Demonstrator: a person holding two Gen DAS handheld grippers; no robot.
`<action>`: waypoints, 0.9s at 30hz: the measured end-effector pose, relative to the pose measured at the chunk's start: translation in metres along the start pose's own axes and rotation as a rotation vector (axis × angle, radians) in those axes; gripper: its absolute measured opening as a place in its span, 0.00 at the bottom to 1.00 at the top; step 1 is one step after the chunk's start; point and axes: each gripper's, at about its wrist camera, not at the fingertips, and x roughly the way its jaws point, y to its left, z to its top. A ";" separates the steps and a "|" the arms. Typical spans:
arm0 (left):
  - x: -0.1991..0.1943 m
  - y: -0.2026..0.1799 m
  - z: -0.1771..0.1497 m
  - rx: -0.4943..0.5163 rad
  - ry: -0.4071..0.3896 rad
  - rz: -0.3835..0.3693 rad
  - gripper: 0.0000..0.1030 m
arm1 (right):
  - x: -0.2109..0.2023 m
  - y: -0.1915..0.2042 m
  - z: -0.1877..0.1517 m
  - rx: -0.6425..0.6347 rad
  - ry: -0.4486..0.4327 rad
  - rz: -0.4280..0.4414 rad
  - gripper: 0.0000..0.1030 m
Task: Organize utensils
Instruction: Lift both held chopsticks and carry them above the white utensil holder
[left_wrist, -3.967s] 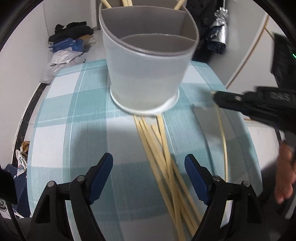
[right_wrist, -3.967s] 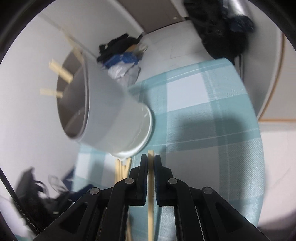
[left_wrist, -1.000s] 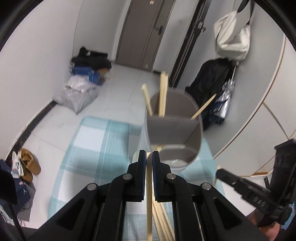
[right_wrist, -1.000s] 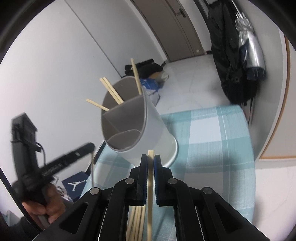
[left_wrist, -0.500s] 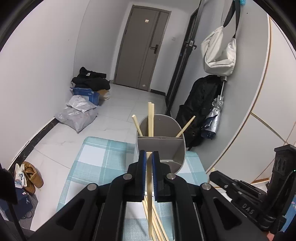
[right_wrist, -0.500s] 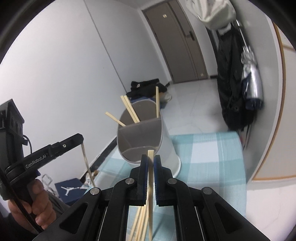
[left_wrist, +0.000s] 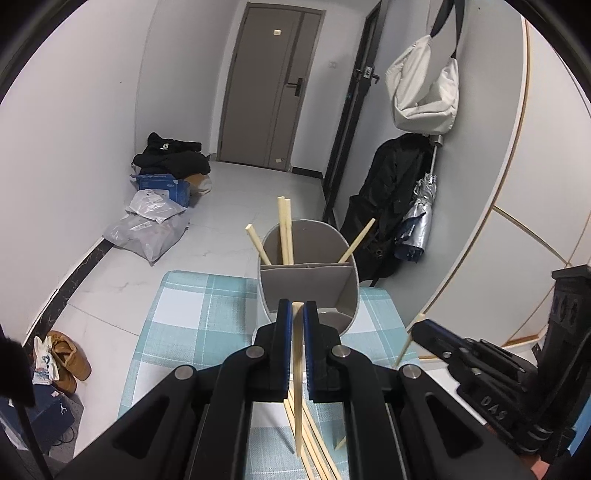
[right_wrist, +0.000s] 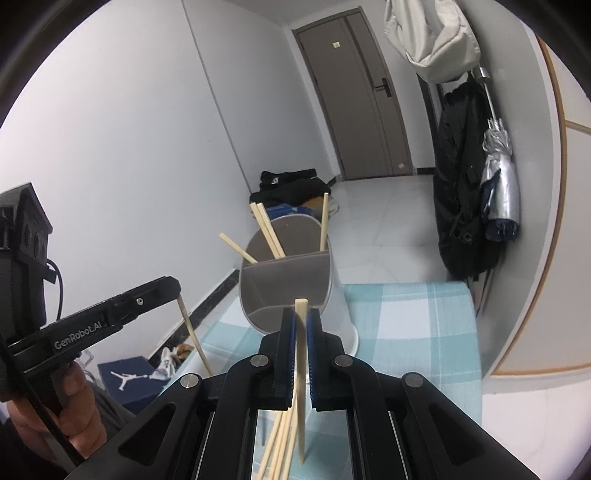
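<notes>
A grey divided utensil holder (left_wrist: 317, 280) (right_wrist: 295, 280) stands on a teal checked cloth (left_wrist: 192, 325) (right_wrist: 417, 332), with several chopsticks (left_wrist: 285, 229) (right_wrist: 267, 230) upright in its far compartment. My left gripper (left_wrist: 297, 308) is shut on a chopstick (left_wrist: 297, 387) that hangs down, held above the table just short of the holder. My right gripper (right_wrist: 302, 308) is shut on another chopstick (right_wrist: 302, 387), also lifted near the holder's front rim. Several loose chopsticks (left_wrist: 314, 446) (right_wrist: 277, 443) lie on the cloth below. Each gripper shows in the other's view: the right gripper (left_wrist: 419, 328), the left gripper (right_wrist: 173, 286).
Behind the table lies a tiled floor with bags (left_wrist: 147, 225) and dark clothes (left_wrist: 170, 155) by the wall, a door (left_wrist: 269, 85), a hanging white bag (left_wrist: 424, 88), a coat and folded umbrella (left_wrist: 421, 218). Shoes (left_wrist: 62, 358) sit on the floor at left. A hand (right_wrist: 70, 417) holds the left gripper.
Both grippers have risen and drawn back with their chopsticks, so the holder looks smaller and more of the room shows. Four seconds ago the left gripper was open over the loose chopsticks.
</notes>
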 end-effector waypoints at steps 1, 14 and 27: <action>-0.001 -0.001 0.001 0.003 -0.003 0.000 0.03 | 0.001 0.001 0.000 -0.003 0.005 0.000 0.05; -0.002 -0.011 0.038 0.022 -0.016 -0.034 0.02 | -0.004 -0.002 0.017 0.031 -0.025 0.034 0.00; 0.012 0.009 0.044 -0.023 -0.007 -0.050 0.03 | 0.038 -0.037 0.015 0.118 0.190 0.025 0.02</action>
